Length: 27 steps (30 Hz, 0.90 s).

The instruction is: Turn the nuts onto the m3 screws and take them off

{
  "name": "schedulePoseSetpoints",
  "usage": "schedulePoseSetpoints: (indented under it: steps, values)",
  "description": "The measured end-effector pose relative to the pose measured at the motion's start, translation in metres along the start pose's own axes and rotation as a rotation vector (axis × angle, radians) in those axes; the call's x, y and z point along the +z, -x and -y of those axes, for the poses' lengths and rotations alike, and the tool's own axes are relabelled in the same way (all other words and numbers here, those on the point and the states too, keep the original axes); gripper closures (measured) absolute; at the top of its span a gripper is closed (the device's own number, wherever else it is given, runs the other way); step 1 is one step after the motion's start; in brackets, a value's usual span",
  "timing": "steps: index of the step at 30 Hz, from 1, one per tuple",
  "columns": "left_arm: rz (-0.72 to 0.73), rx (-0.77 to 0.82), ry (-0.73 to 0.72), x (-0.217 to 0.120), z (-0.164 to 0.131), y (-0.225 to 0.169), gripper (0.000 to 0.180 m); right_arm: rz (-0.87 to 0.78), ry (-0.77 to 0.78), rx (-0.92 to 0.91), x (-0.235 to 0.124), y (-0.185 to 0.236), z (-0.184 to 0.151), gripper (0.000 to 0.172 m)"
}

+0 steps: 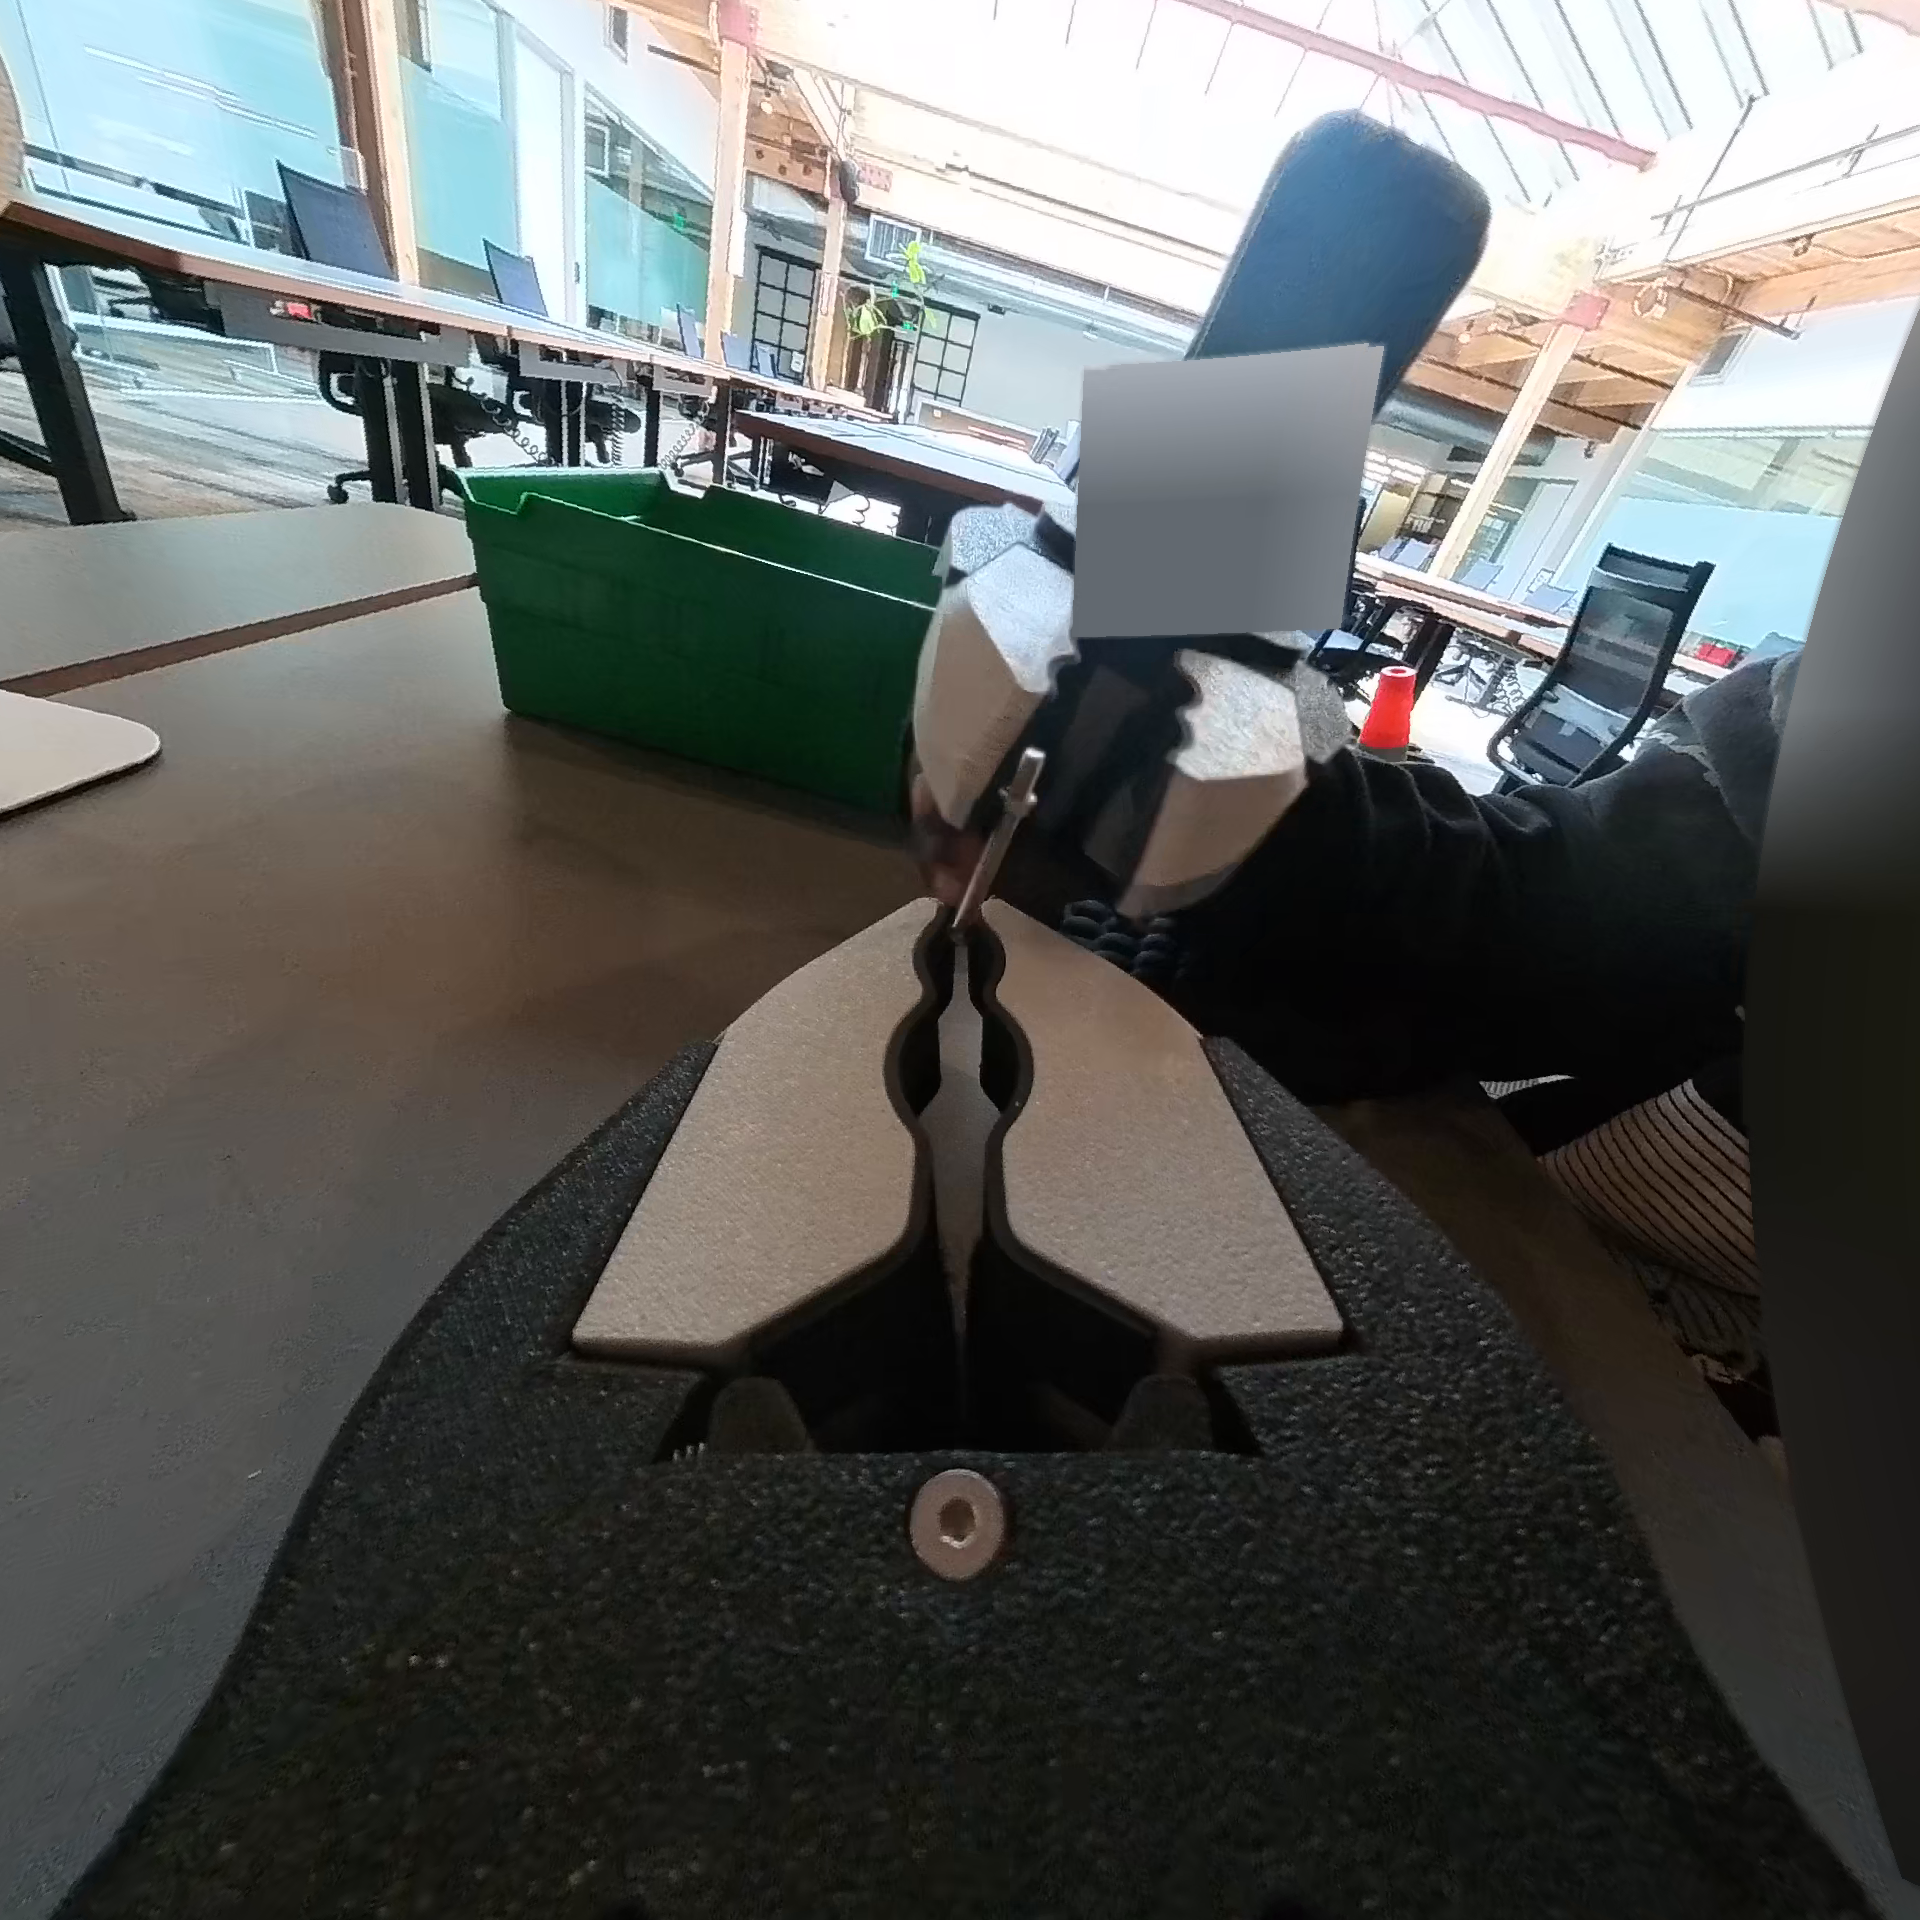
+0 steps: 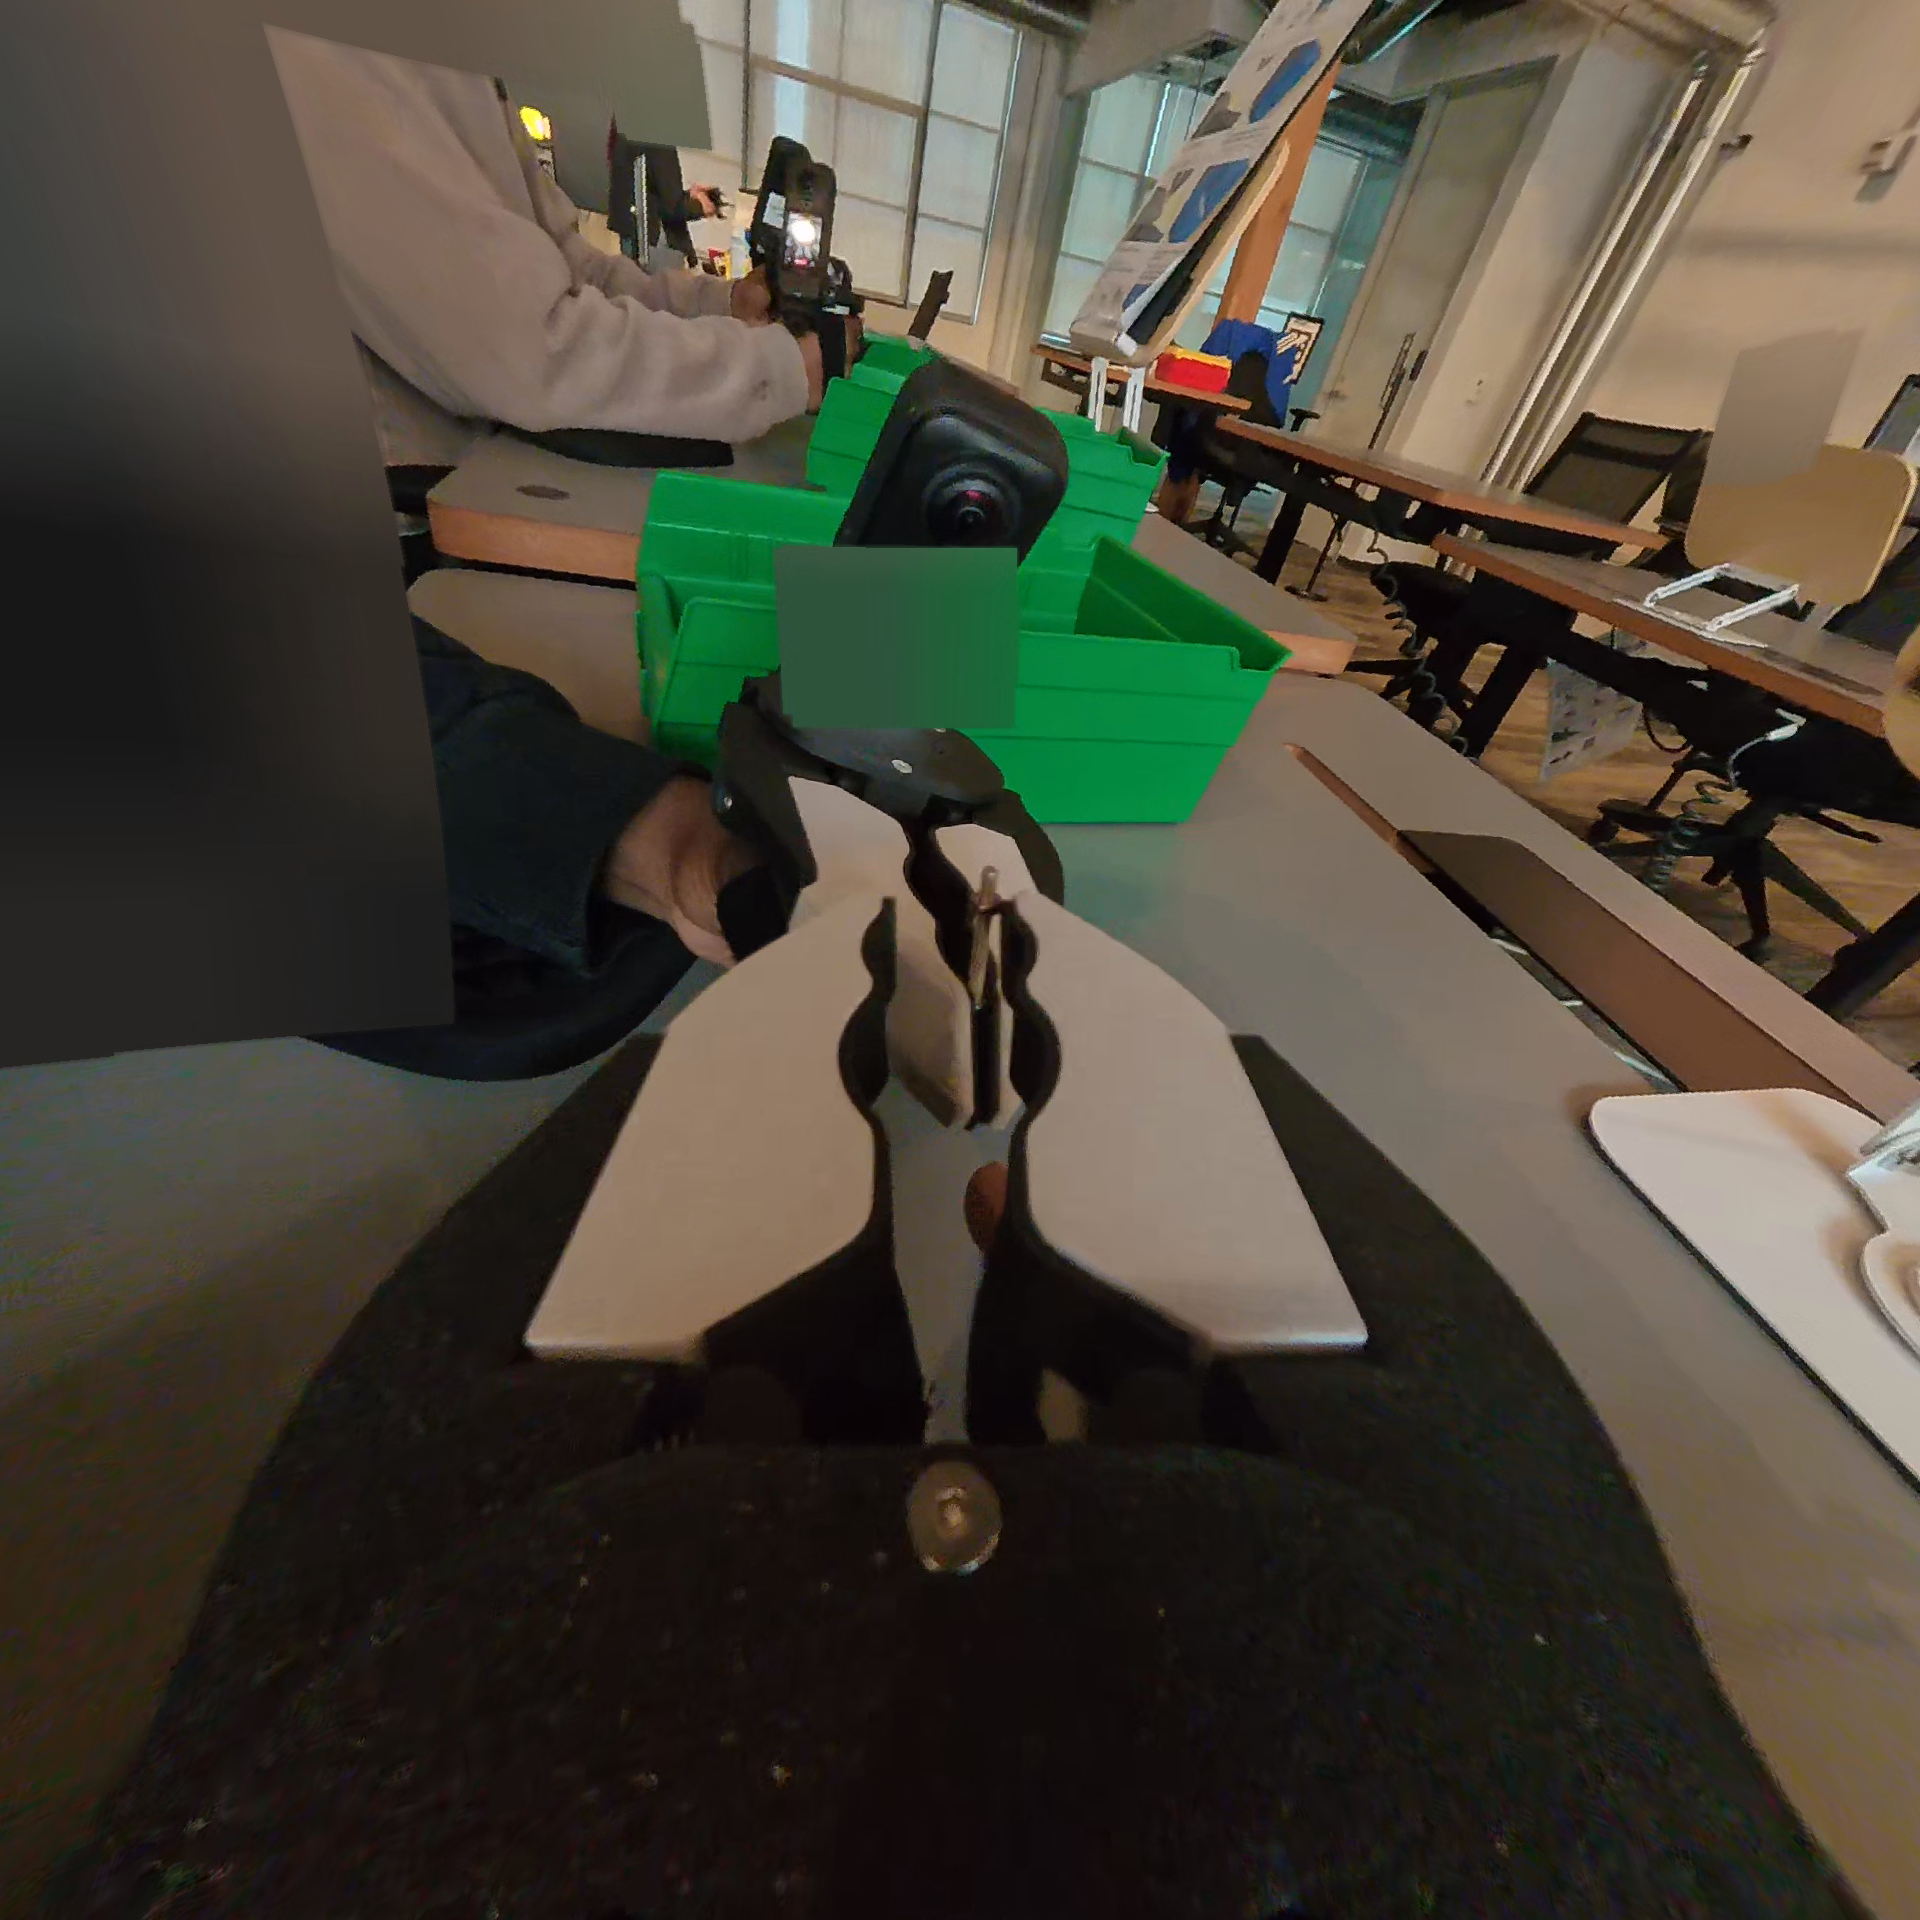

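Note:
My left gripper (image 1: 961, 928) is shut on the lower end of a thin metal m3 screw (image 1: 987, 852) and holds it above the dark table (image 1: 312, 935). The screw slants up and away, with a small nut (image 1: 1013, 798) near its free end. My right gripper (image 1: 1060, 862) faces it with its jaws wide apart; the nut end lies beside one grey finger (image 1: 971, 707). In the right wrist view the screw (image 2: 983, 940) and nut (image 2: 989, 906) stand between my right gripper's (image 2: 954, 920) open fingers, close to the right-hand finger (image 2: 1122, 1039). The left gripper's black body (image 2: 883, 769) shows behind.
A green bin (image 1: 707, 644) stands on the table behind the grippers, and several green bins (image 2: 1122, 717) show in the right wrist view. A white flat pad (image 2: 1745, 1195) lies at the table's side. Another person (image 2: 499, 291) works at the neighbouring table. Left and right tips are no more than a few centimetres apart.

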<state>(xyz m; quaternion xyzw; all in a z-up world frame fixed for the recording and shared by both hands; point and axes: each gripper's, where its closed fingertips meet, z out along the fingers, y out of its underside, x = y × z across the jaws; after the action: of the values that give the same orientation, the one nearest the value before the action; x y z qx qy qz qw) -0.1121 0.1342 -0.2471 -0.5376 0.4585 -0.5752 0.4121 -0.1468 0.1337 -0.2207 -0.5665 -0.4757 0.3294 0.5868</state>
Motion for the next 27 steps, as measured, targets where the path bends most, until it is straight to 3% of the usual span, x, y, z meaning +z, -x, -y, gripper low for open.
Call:
schedulePoseSetpoints:
  steps: [5, 14, 18, 21, 27]
  values:
    - [0.001, -0.002, -0.003, 0.000, 0.000, 0.000, 0.179, 0.024, -0.013, 0.042, -0.010, -0.002, 0.005, 0.165]
    - [-0.001, 0.000, 0.003, 0.000, 0.000, 0.000, 0.179, -0.010, -0.018, 0.002, 0.001, -0.002, 0.001, 0.148]
    - [0.003, 0.000, 0.000, 0.000, 0.000, 0.000, 0.179, 0.003, 0.001, 0.025, -0.006, -0.003, 0.001, 0.165]
    - [0.003, -0.002, -0.004, -0.001, 0.000, 0.000, 0.179, 0.014, -0.025, 0.060, -0.011, -0.005, 0.007, 0.166]
    - [0.000, 0.000, 0.002, 0.000, 0.000, 0.000, 0.179, -0.036, -0.048, 0.025, -0.003, -0.008, 0.006, 0.151]
